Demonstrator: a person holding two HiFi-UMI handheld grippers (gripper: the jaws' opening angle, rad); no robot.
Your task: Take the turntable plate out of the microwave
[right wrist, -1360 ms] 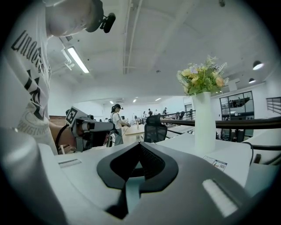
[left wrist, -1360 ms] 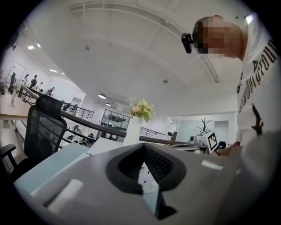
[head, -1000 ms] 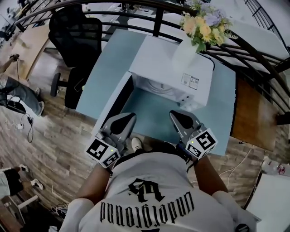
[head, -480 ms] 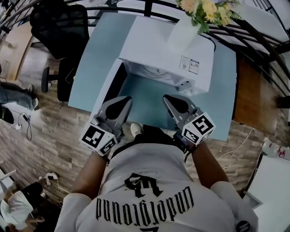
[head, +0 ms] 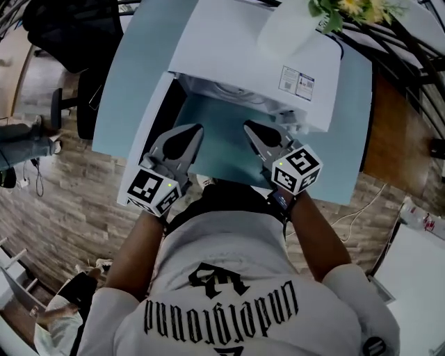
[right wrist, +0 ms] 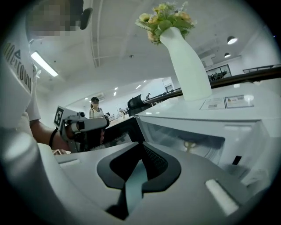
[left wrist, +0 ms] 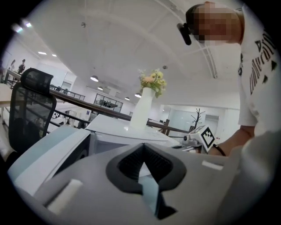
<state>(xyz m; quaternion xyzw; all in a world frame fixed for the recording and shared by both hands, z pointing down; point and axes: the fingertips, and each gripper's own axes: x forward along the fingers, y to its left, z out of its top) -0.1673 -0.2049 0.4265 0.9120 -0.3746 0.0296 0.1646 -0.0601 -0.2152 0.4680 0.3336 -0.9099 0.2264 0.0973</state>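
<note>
You have leaned in on the microwave, which now fills the top of the head view, its open mouth just ahead of both tools. The left tool and the right tool have dropped and pushed forward over the bench, tips near the opening. The right tool's marker cube has rolled. The flowers have slid almost out at the top edge, the office chair into the upper left corner.

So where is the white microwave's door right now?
In the head view, the door stands swung open at the left side of the white microwave, above the pale blue table, with the left gripper just to its right.
</note>
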